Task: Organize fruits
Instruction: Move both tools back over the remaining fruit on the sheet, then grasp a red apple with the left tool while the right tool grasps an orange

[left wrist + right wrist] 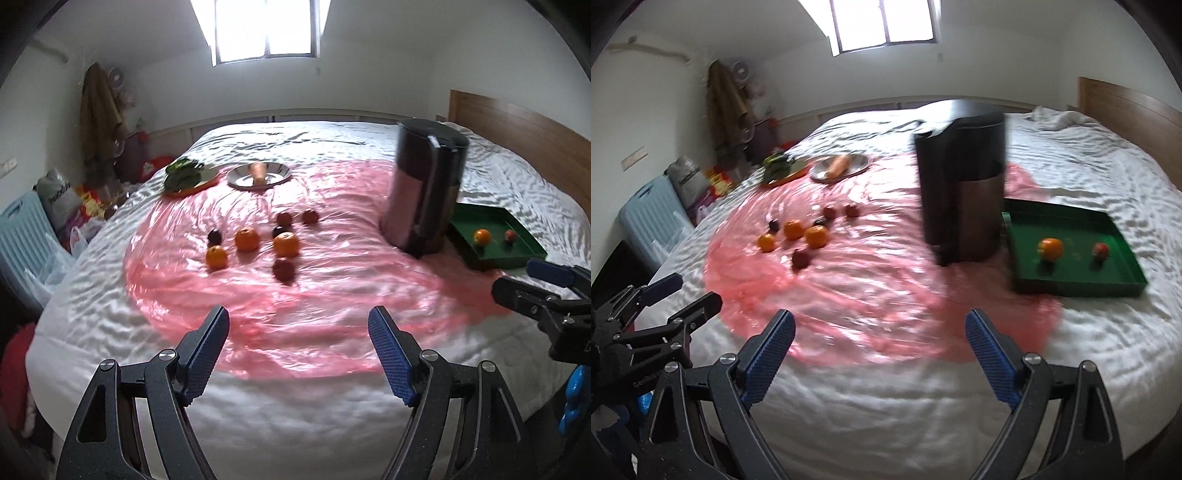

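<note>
Several oranges (286, 244) and dark red fruits (283, 269) lie loose on a pink plastic sheet (332, 295) on the bed; they also show in the right wrist view (816, 236). A green tray (1071, 280) at the right holds one orange (1051, 248) and one small red fruit (1100, 251). My left gripper (298, 349) is open and empty above the sheet's near edge, short of the fruits. My right gripper (881, 354) is open and empty, near the sheet's front, left of the tray. Each gripper shows at the edge of the other's view.
A tall dark cylindrical appliance (964, 184) stands between the fruits and the tray. A steel plate (258, 174) with a carrot and an orange plate with green vegetables (184, 173) sit at the back. Bags and a blue case (22, 236) stand left of the bed.
</note>
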### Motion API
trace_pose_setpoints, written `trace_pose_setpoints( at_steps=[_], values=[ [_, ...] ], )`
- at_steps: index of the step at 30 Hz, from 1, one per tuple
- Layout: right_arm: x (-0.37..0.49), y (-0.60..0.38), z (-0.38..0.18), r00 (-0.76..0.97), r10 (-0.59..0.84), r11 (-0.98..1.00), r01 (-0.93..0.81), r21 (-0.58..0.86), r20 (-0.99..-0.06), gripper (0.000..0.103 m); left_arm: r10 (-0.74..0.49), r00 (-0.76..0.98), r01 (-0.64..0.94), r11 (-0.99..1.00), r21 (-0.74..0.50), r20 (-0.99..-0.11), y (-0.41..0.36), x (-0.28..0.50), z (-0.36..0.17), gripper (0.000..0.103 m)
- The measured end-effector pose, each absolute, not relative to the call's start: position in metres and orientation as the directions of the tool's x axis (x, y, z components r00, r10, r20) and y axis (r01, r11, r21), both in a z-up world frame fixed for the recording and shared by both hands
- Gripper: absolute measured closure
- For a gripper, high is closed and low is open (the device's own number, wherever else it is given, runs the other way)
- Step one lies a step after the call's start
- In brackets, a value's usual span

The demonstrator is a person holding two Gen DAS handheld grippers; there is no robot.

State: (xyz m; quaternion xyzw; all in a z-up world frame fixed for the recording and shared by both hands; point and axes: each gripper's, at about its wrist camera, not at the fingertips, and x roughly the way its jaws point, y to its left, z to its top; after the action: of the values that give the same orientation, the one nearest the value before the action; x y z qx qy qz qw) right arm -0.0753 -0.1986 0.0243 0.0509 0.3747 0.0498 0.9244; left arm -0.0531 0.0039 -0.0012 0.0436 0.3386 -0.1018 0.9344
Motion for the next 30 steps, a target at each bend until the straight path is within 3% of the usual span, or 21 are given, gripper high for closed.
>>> trace_pose_setpoints(
  at_steps=[10,21,30],
  values=[
    [-0.005,-0.160,-0.002,0.655,0.246,0.969,-0.166,0.181,-0.715,0.000,-0.155,0.716,0.182,0.983,-0.032,-0.681,0.026,-0.009,-0.031,0.042],
    [0.098,-0.140,-0.028,0.595,0.317,0.948,-0.219,0.230,-0.738,0.000,-0.242,0.645,0.244,0.964,-0.104,-0.725,0.017,0.068,-0.057,0.044],
    [0.158,-0.128,-0.055,0.542,0.346,0.937,-0.251,0.245,-0.766,0.000,-0.254,0.580,0.247,0.960,-0.130,-0.774,0.011,0.116,-0.097,0.055]
  ],
)
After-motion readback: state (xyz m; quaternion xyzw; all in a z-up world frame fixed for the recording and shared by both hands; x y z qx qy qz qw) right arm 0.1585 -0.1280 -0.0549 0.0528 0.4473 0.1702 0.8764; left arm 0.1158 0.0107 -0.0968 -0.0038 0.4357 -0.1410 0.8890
